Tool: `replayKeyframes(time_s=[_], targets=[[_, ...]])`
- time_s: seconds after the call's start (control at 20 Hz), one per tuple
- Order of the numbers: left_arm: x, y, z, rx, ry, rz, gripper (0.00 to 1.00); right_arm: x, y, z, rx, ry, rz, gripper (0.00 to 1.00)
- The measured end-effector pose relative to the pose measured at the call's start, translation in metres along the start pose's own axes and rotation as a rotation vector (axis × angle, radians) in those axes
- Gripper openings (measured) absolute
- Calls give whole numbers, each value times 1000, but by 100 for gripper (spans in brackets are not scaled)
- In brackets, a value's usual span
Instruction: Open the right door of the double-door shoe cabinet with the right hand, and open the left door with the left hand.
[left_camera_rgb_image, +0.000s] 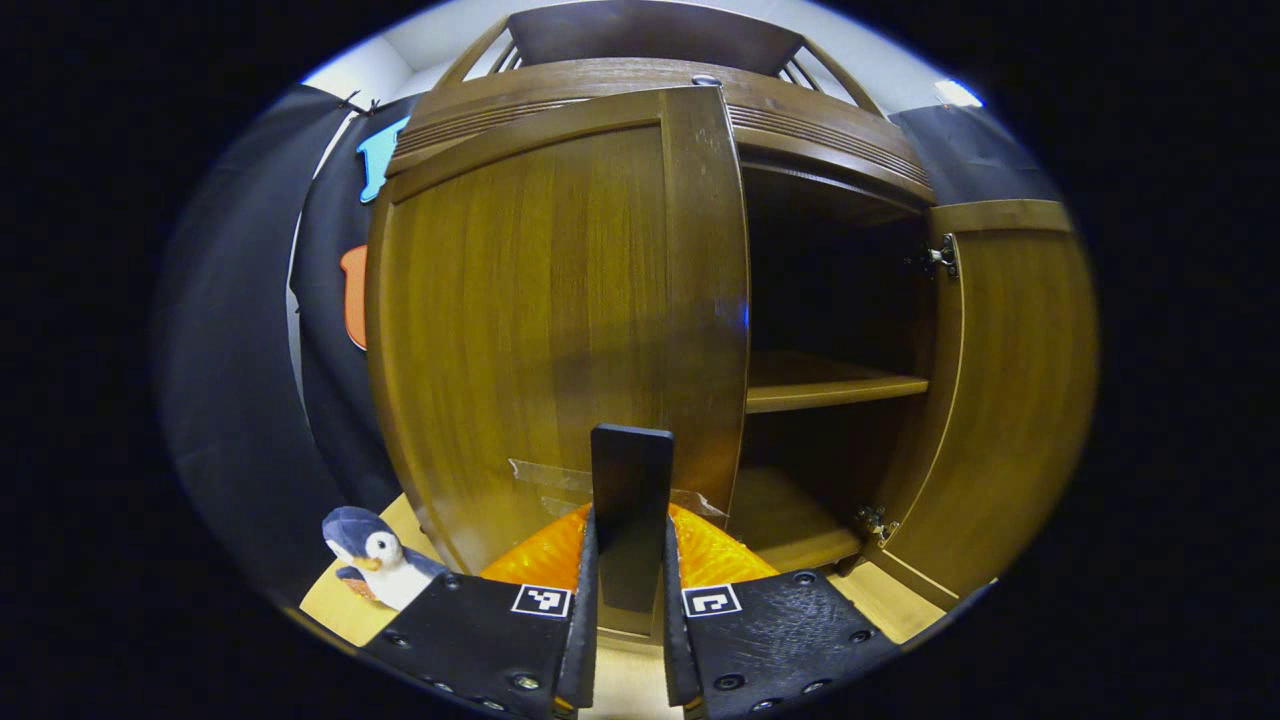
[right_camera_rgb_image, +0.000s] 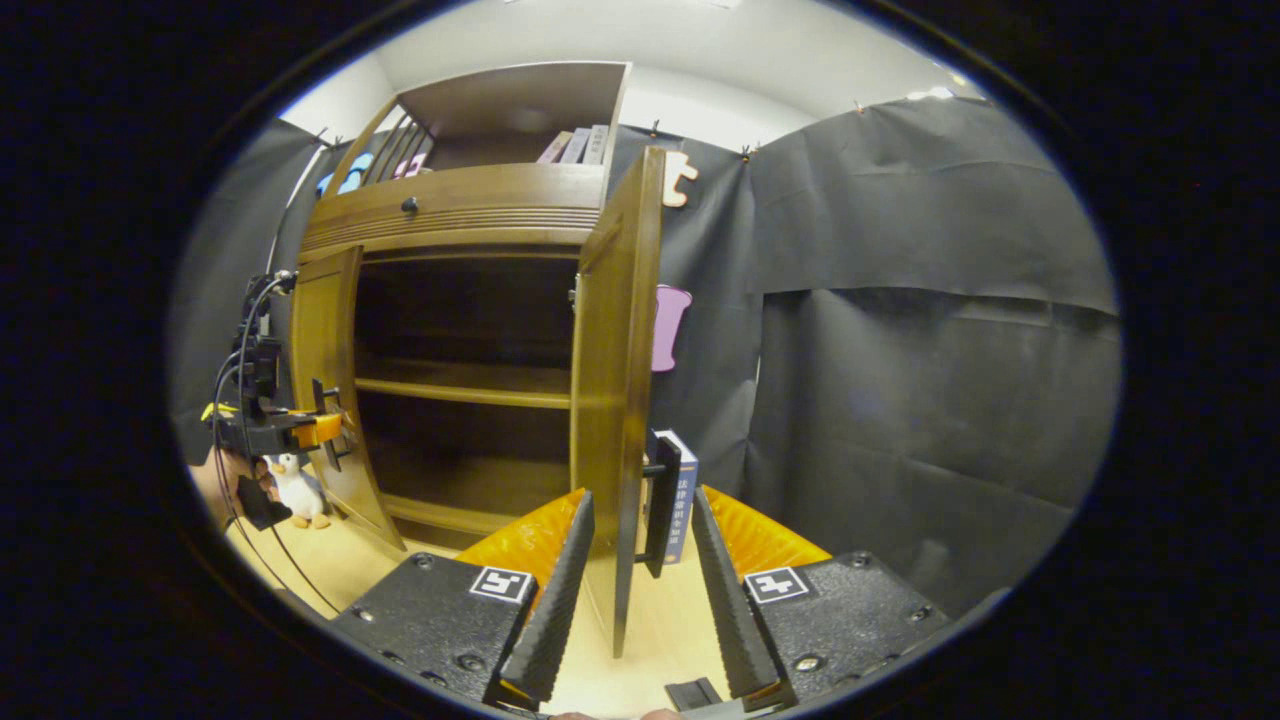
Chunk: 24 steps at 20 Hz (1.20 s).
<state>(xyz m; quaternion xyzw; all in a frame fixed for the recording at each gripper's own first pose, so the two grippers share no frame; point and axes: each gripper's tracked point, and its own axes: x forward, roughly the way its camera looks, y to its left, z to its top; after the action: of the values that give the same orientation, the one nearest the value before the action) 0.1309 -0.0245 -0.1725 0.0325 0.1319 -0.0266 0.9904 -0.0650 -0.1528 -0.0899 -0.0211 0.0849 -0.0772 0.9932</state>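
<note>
Nearly there: both doors of the shoe cabinet (right_camera_rgb_image: 470, 330) swung out.

The left gripper (left_camera_rgb_image: 632, 590) pinches the dark handle (left_camera_rgb_image: 631, 500) of the left door (left_camera_rgb_image: 550, 330), fingers closed on it; the right gripper (right_camera_rgb_image: 640, 590) sits spread wide, straddling the right door (right_camera_rgb_image: 612, 400) edge and its handle (right_camera_rgb_image: 662, 500) without clamping. Best to pull the left door along its hinge arc (not straight back), keeping the grip square.

Chinese characters run down the spine of a book (right_camera_rgb_image: 684, 495), too small to read.
</note>
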Motion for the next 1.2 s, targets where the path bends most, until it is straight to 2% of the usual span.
replayKeyframes(time_s=[0.1,0.2,0.25,0.3,0.35,0.45,0.5,0.65,0.7,1.0,1.1,1.2], targets=[[-10,5,-2,1,4,5,26,1,10,2,-9,-5,16,64],[-20,10,-3,-11,6,5,26,1,21,5,-16,-14,36,66],[-25,13,-5,-13,5,8,36,1,28,7,-19,-18,49,65],[-30,16,-5,-9,2,13,36,2,34,8,-23,-21,59,65],[-35,20,-6,-10,0,19,26,3,42,10,-26,-25,72,65],[-44,28,-8,-12,-1,24,26,4,56,10,-36,-25,98,66],[-50,30,-8,-19,-7,24,20,4,64,12,-42,-29,113,67],[-65,45,-12,1,-1,35,20,5,88,16,-63,-36,162,67],[-70,50,-13,0,-3,50,19,6,92,15,-70,-37,177,64],[-105,99,-21,-19,-1,132,19,9,142,15,-76,-29,265,67],[-114,120,-23,-24,5,175,19,10,155,16,-77,-26,286,68],[-122,140,-25,-48,7,215,19,12,168,18,-79,-22,306,74]])
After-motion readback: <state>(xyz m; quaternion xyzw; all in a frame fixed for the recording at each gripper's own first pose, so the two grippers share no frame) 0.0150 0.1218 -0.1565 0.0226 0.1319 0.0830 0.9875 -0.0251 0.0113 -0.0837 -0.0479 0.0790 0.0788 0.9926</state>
